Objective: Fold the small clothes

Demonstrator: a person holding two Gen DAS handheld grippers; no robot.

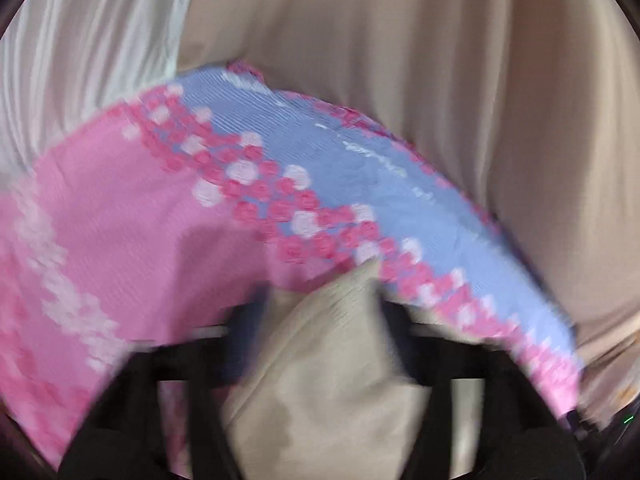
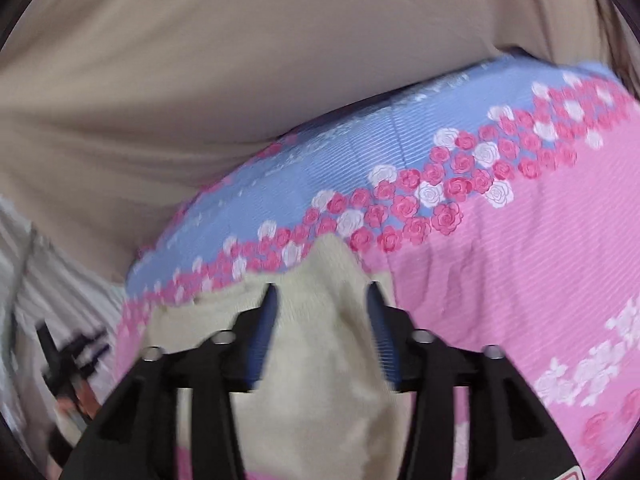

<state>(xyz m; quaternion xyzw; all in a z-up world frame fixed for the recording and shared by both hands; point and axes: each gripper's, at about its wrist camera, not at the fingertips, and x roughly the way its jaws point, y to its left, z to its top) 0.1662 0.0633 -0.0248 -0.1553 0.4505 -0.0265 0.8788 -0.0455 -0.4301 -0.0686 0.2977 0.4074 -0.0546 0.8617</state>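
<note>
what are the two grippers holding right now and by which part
Each gripper, left and right, pinches a bunched fold of the beige cloth; which part cannot be told. The floral bedsheet lies behind.

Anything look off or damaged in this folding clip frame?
Nothing stands out. Both the left gripper and right gripper pinch a beige garment above the pink-and-blue floral cloth; the left view is motion-blurred.

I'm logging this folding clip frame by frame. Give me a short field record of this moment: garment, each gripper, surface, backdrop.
garment: beige cloth, bunched, held up at two places
left gripper: shut on beige cloth
right gripper: shut on beige cloth
surface: pink and blue rose-print sheet beneath
backdrop: beige curtain; white curtain
image quality: left view motion-blurred
</note>
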